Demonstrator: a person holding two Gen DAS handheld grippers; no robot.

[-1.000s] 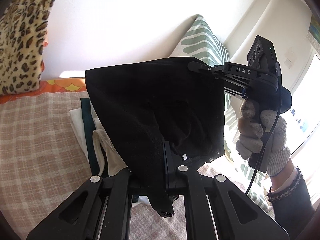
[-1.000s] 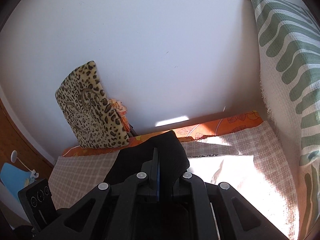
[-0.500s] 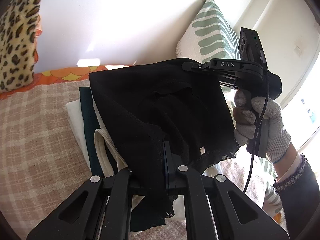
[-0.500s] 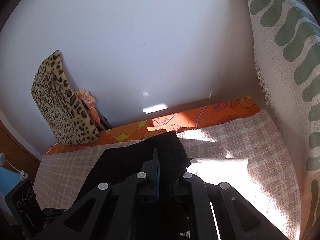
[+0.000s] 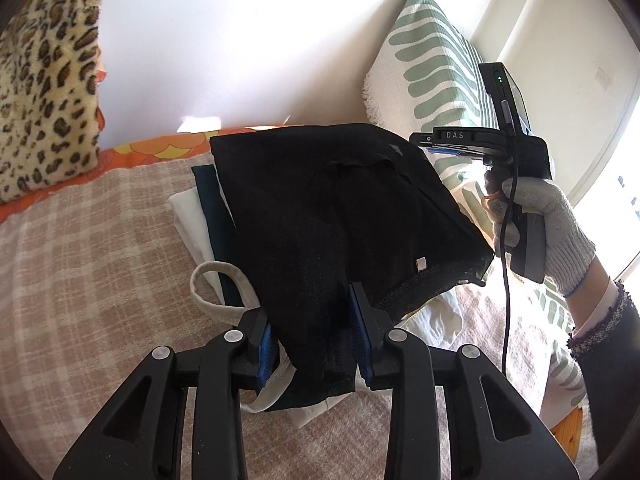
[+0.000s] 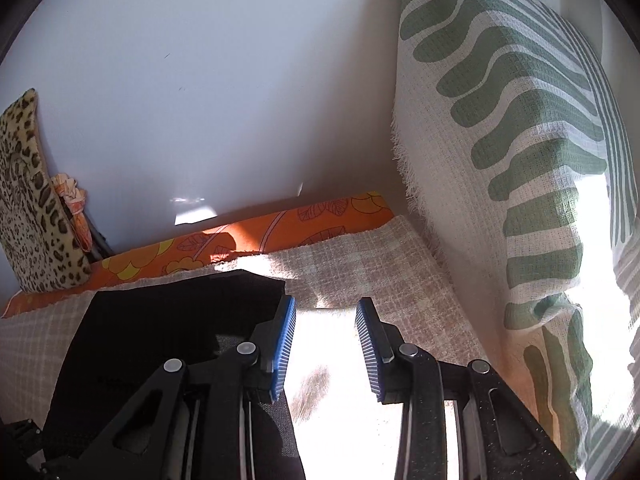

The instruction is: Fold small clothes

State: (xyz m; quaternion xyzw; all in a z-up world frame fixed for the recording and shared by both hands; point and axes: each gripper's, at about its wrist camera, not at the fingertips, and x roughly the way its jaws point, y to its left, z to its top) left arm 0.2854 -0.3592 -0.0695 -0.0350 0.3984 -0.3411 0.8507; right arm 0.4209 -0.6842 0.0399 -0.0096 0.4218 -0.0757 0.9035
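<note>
A folded black garment (image 5: 332,216) lies on top of a stack of folded clothes (image 5: 200,216) on the checked bedspread (image 5: 80,264). My left gripper (image 5: 314,336) is open, its blue pads either side of the garment's near edge, which hangs loose between them. My right gripper (image 6: 325,340) is open and empty, its left pad beside the garment's far corner (image 6: 180,320). It also shows in the left wrist view (image 5: 424,142), held by a gloved hand at that corner.
A green-striped pillow (image 6: 520,152) stands at the right against the wall. A leopard-print cushion (image 5: 44,80) leans at the left. An orange patterned sheet (image 6: 280,228) runs along the wall. A beige strap loop (image 5: 212,284) sticks out of the stack.
Both grippers have opened and let go of the black garment. The garment has come down from hanging in the air onto the stack of folded clothes.
</note>
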